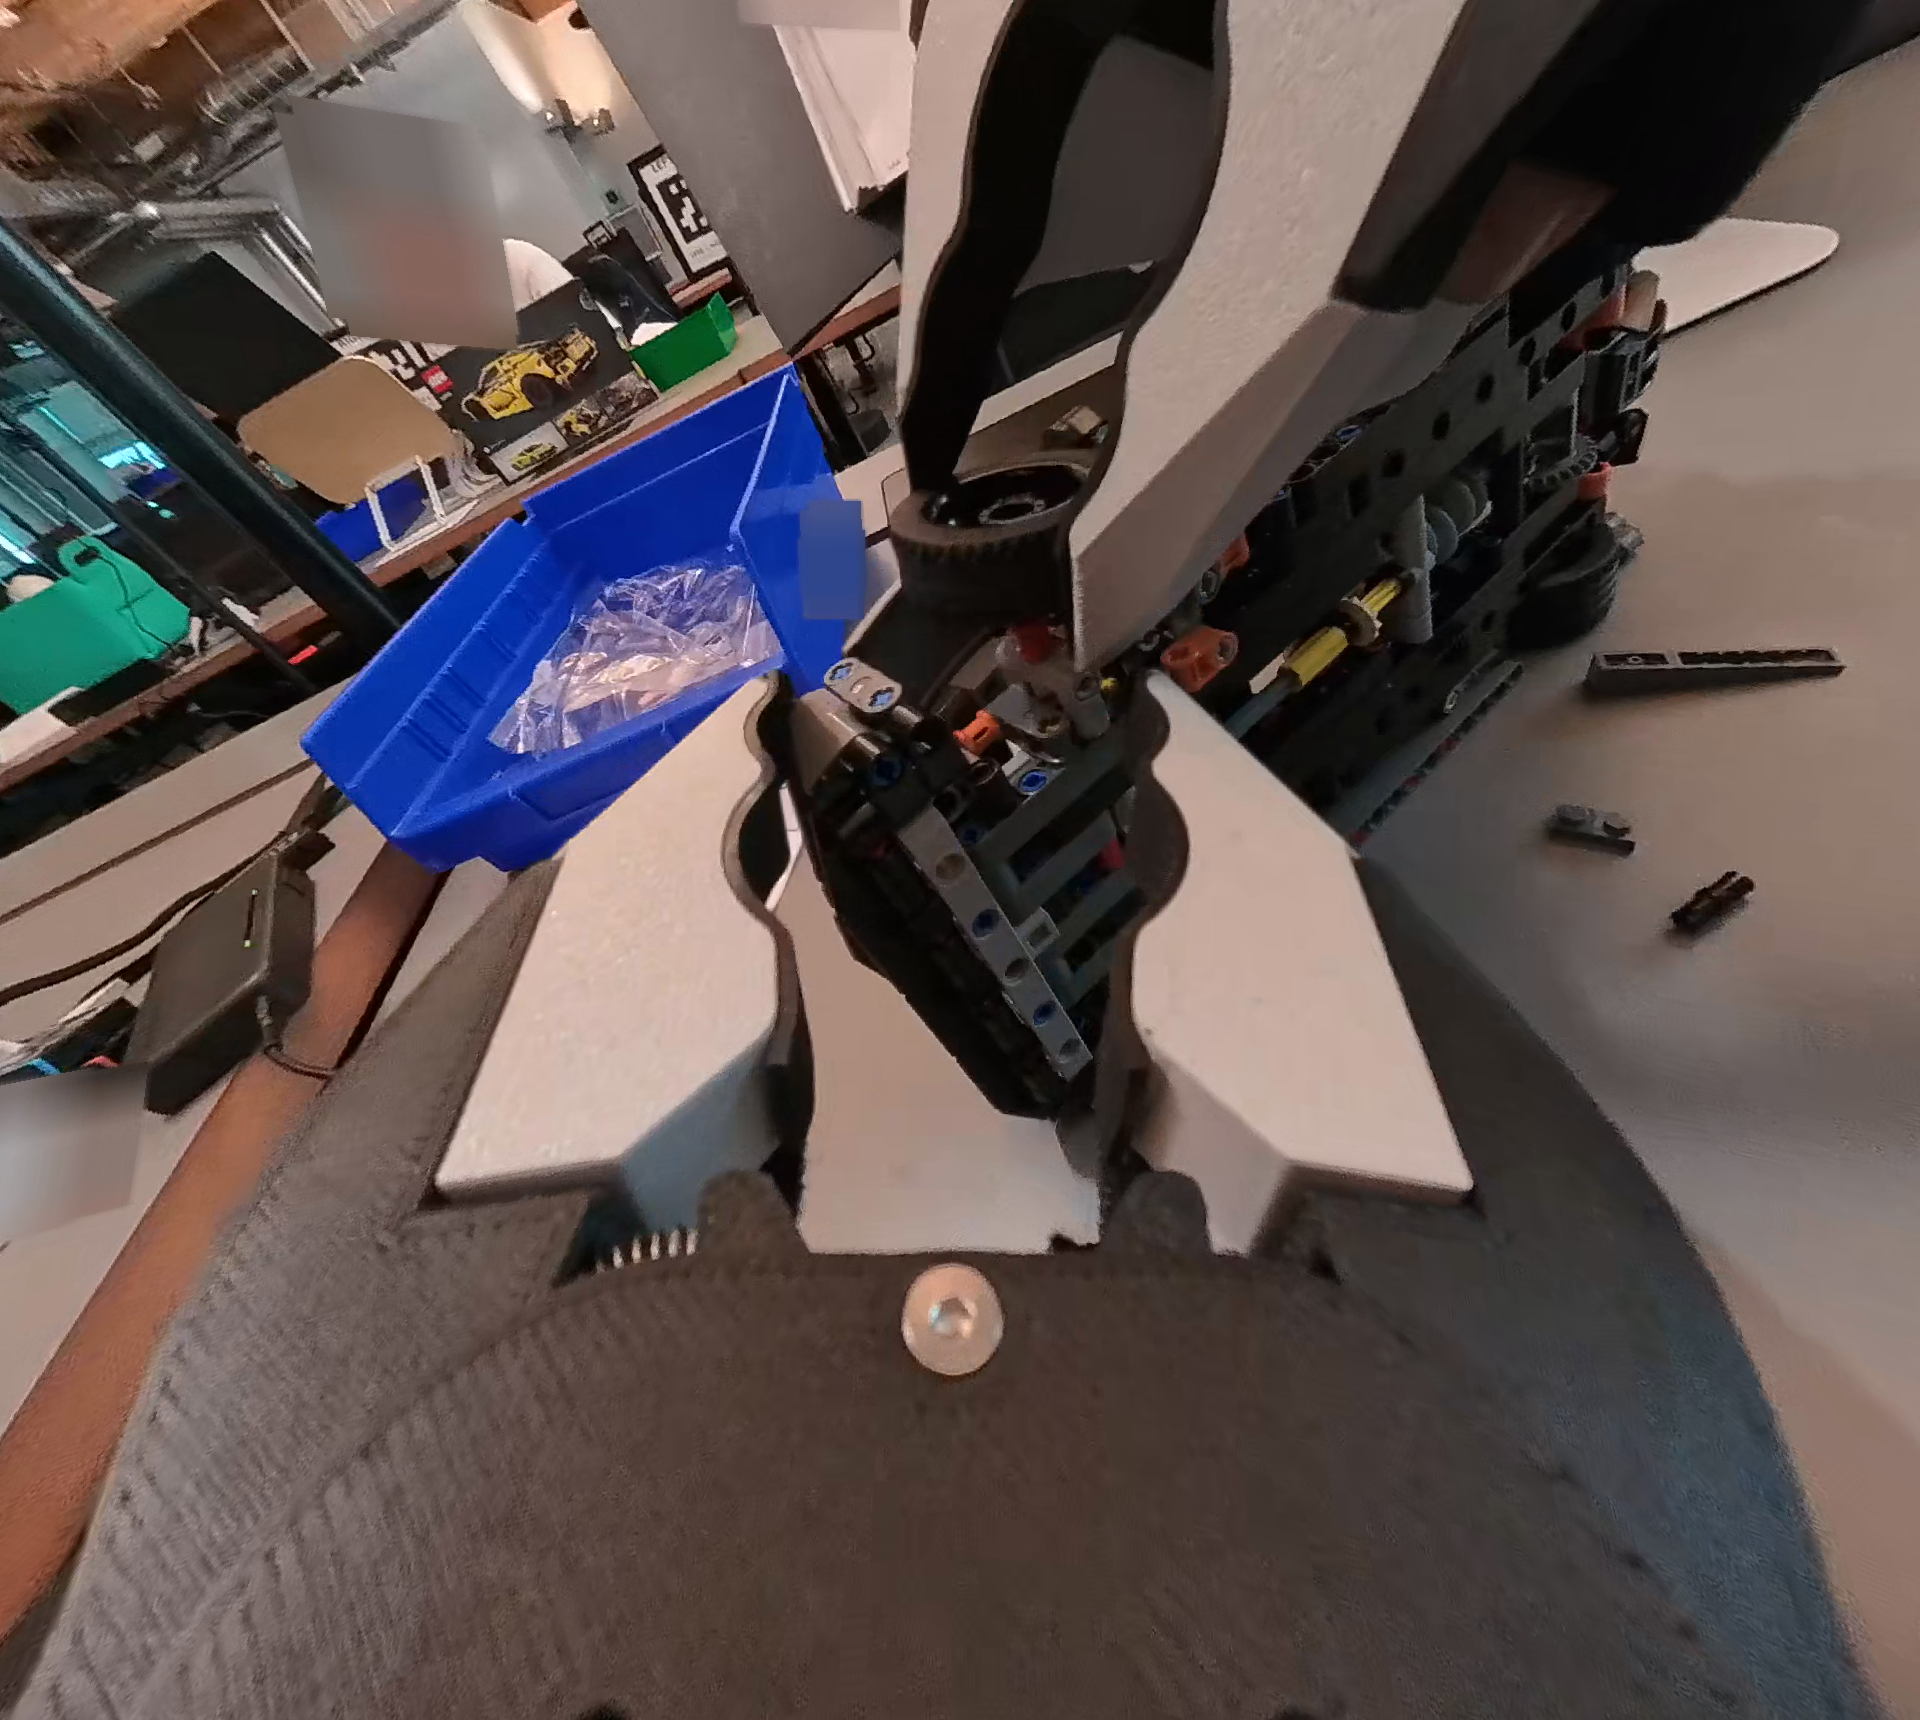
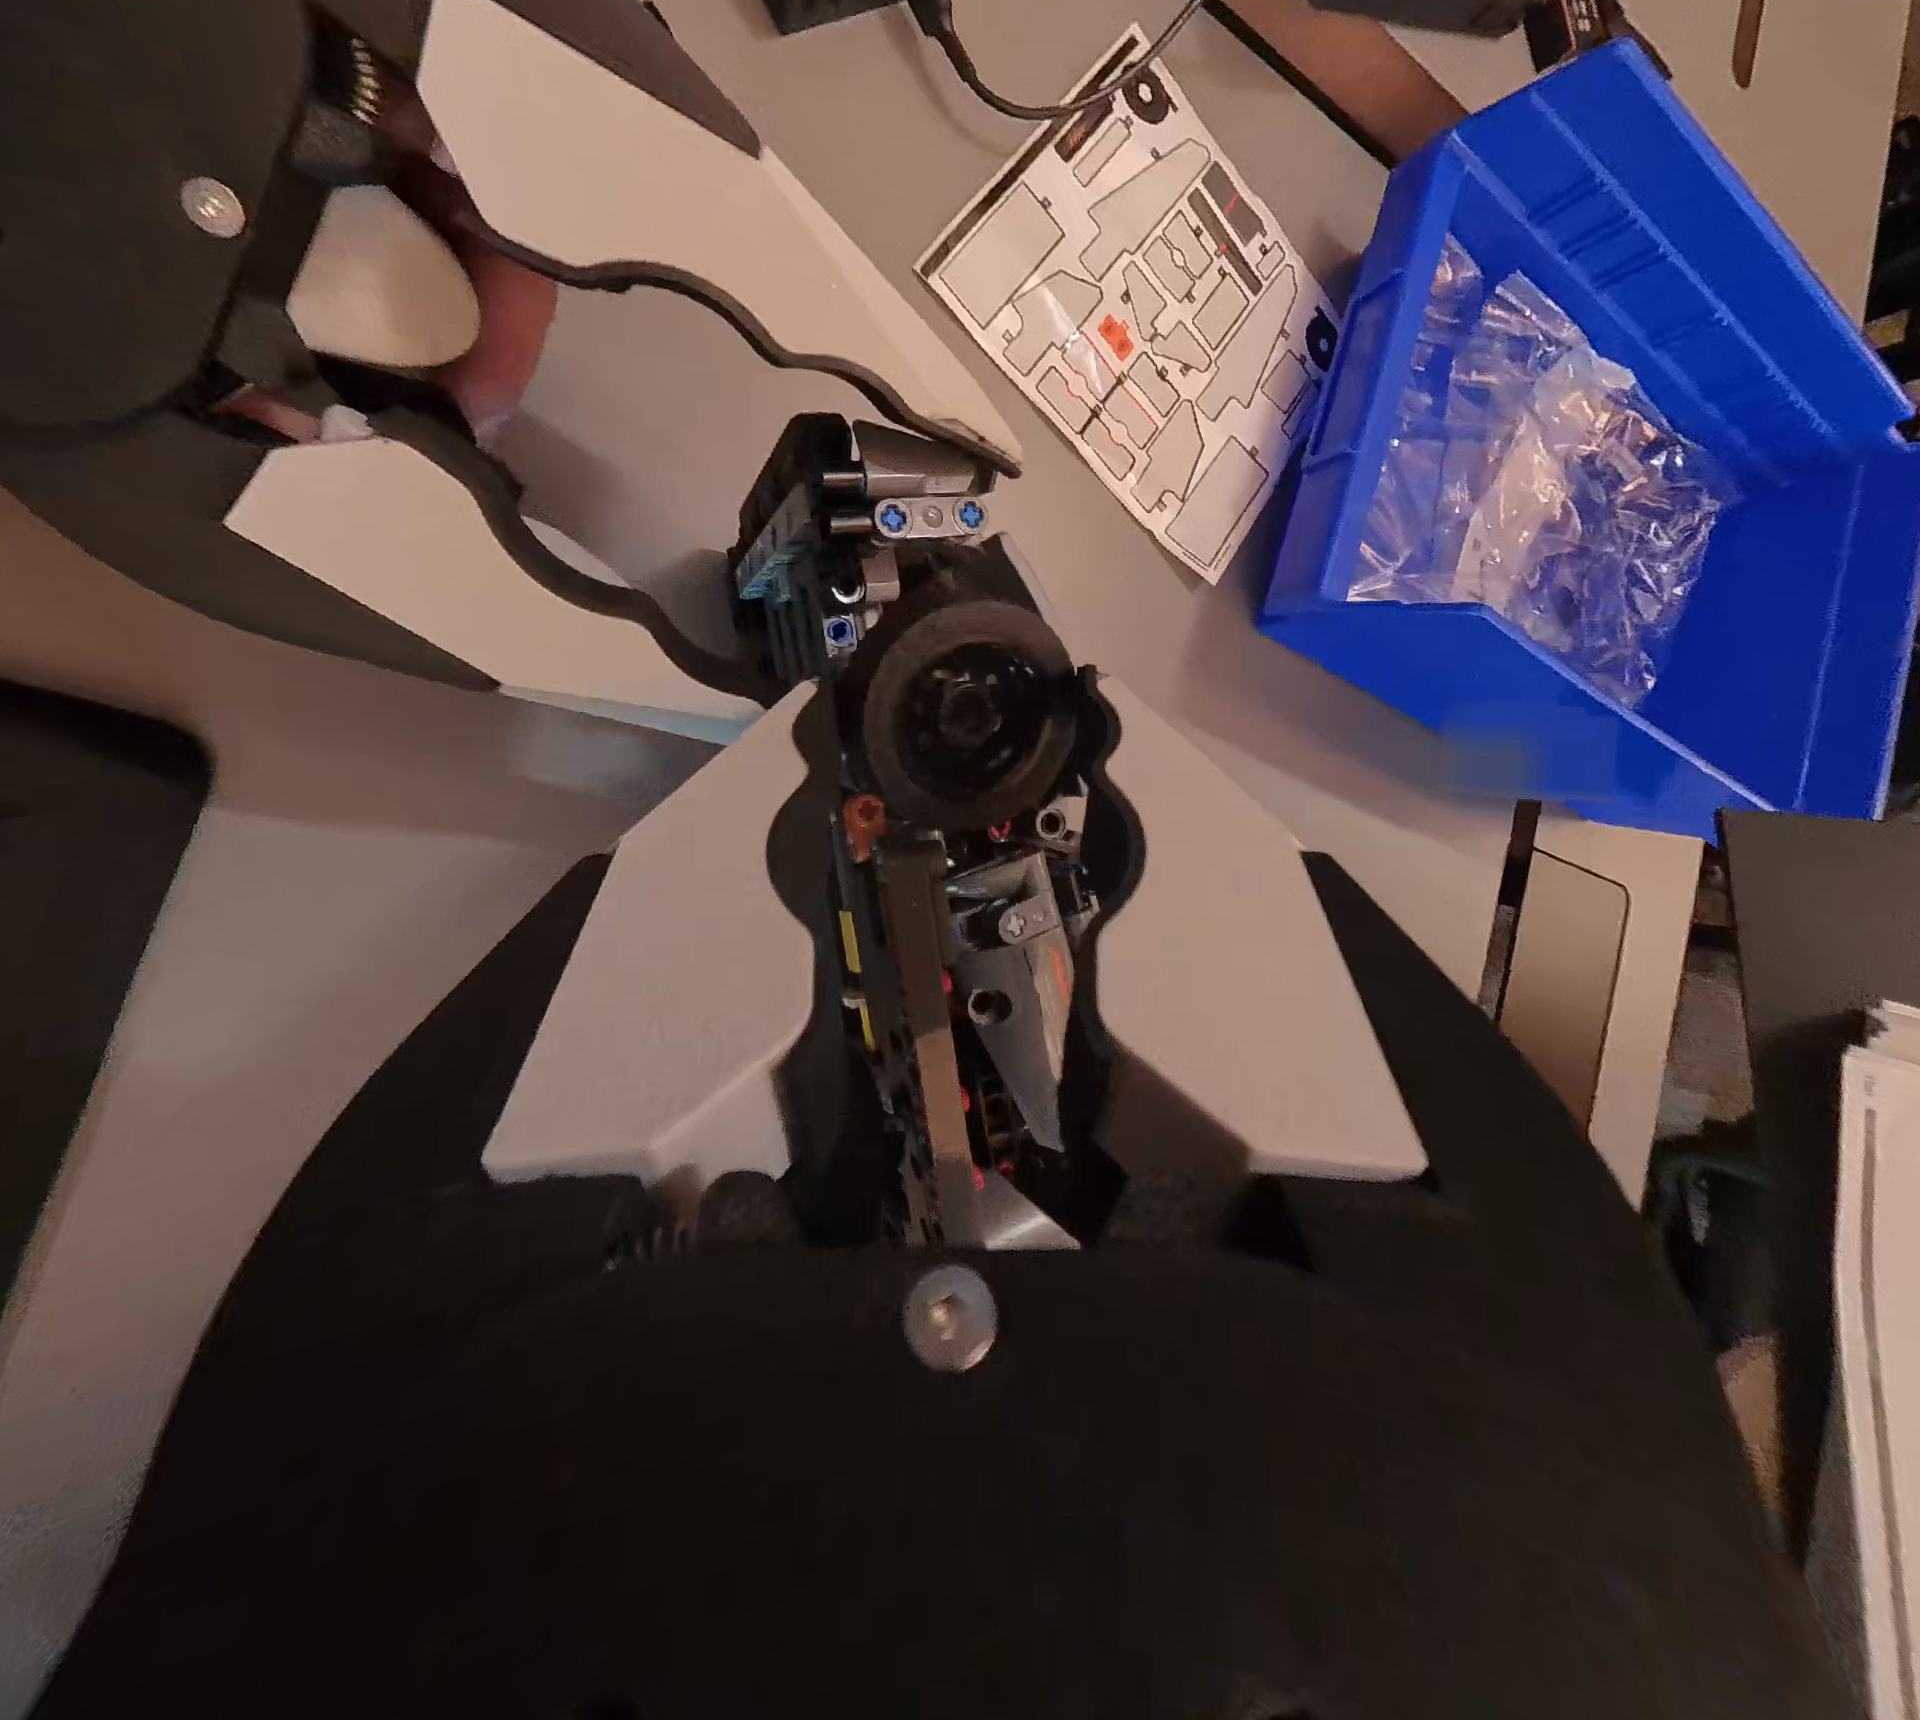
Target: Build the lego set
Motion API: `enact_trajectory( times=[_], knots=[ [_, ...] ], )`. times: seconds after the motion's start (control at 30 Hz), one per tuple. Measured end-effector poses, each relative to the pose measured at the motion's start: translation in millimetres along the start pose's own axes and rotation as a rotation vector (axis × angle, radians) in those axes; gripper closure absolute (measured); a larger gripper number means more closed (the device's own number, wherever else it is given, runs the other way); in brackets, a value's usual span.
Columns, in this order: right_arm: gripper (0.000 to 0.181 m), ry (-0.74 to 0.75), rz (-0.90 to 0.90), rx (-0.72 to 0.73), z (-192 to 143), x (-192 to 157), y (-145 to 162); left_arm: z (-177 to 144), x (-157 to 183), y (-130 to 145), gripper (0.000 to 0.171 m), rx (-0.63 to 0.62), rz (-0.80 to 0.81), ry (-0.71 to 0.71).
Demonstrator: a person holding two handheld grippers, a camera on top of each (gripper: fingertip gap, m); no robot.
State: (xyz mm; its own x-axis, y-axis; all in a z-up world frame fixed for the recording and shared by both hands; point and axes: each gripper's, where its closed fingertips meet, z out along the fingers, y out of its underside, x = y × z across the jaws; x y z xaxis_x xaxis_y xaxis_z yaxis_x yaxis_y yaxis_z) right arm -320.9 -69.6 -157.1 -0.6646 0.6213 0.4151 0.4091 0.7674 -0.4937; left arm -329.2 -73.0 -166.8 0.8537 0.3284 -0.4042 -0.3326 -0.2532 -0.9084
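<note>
Both grippers hold the half-built car [image 1: 997, 891] off the table. The left gripper [image 1: 961, 735] has its fingers closed on the car's front end, which fills the gap between them. The right gripper [image 2: 951, 735], coming in from above, clamps the body further back, with a black wheel [image 2: 966, 714] between its fingertips. The step looks like seating or checking that wheel, though dark parts hide the joint. Next, one hand must brace while the other presses squarely. Loose pieces [image 1: 1712, 671] lie right of the left fingers; a blue bin [image 1: 582, 631] sits left.
</note>
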Motion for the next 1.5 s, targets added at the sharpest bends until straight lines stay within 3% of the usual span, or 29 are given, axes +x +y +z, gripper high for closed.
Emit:
enact_trajectory(
  times=[0.53,0.73,1.07,1.5],
  knots=[
    [0.138,0.003,-0.014,-0.037,-0.4,-1.4,-1.6,-0.5,-1.0,-0.6,0.113,0.026,-0.013,0.0],
    [0.138,-0.055,-0.004,-0.014,0.3,-2.5,-2.8,-0.2,-1.5,-0.8,0.113,0.029,-0.008,-0.001],
    [0.139,-0.29,0.174,0.048,-2.9,0.4,-5.1,1.2,-2.0,-1.0,0.114,0.041,-0.015,0.01],
    [0.139,-0.173,0.021,-0.016,1.0,-3.4,-3.0,0.8,-1.4,-1.8,0.114,0.051,-0.024,0.019]
  ],
)
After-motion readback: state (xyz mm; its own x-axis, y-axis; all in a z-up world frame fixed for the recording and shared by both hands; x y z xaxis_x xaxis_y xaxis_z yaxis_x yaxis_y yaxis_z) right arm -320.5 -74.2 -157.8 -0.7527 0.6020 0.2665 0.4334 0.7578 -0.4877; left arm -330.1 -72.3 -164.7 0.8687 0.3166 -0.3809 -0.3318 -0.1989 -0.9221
